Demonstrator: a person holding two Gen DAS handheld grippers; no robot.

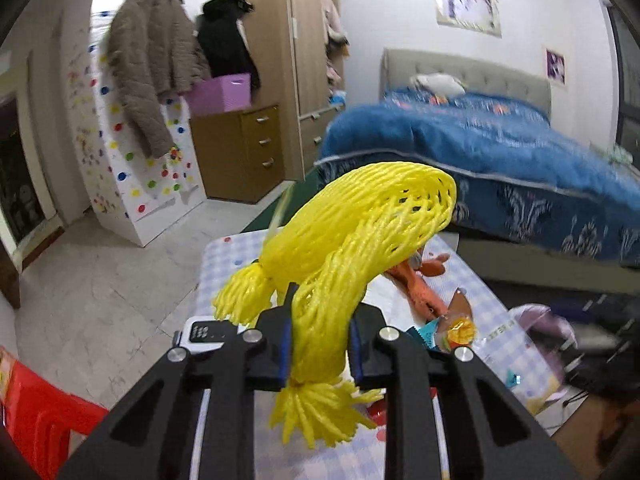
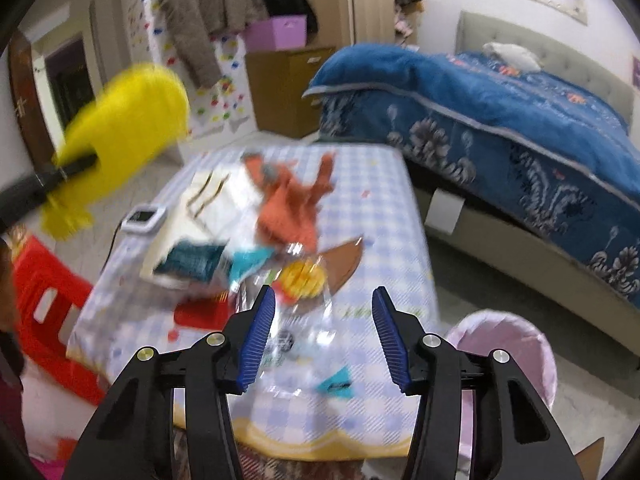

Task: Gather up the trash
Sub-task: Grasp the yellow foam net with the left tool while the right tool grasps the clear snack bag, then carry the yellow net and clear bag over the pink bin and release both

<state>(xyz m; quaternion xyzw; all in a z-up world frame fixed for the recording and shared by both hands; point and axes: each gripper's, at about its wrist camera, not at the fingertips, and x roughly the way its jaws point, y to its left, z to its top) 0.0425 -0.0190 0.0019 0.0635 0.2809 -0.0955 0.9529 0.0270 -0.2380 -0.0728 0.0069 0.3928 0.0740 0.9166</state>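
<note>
My left gripper (image 1: 320,320) is shut on a yellow foam fruit net (image 1: 352,232) and holds it up above the table; the net also shows blurred in the right wrist view (image 2: 128,120) at upper left. My right gripper (image 2: 323,300) is open and empty, above a clear plastic wrapper (image 2: 304,320) near the table's front. An orange peel or cloth (image 2: 292,208), a yellow-and-clear snack packet (image 2: 300,276), a brown cardboard scrap (image 2: 344,260) and teal wrappers (image 2: 248,260) lie on the checked tablecloth (image 2: 380,200). A pink-lined trash bin (image 2: 508,356) stands at the table's right front corner.
A small white device (image 2: 144,216) and a white book or box (image 2: 188,220) sit on the table's left side. A red plastic stool (image 2: 48,292) stands left of the table. A bed with a blue quilt (image 2: 500,120) is to the right. Wardrobe and drawers (image 1: 248,152) are behind.
</note>
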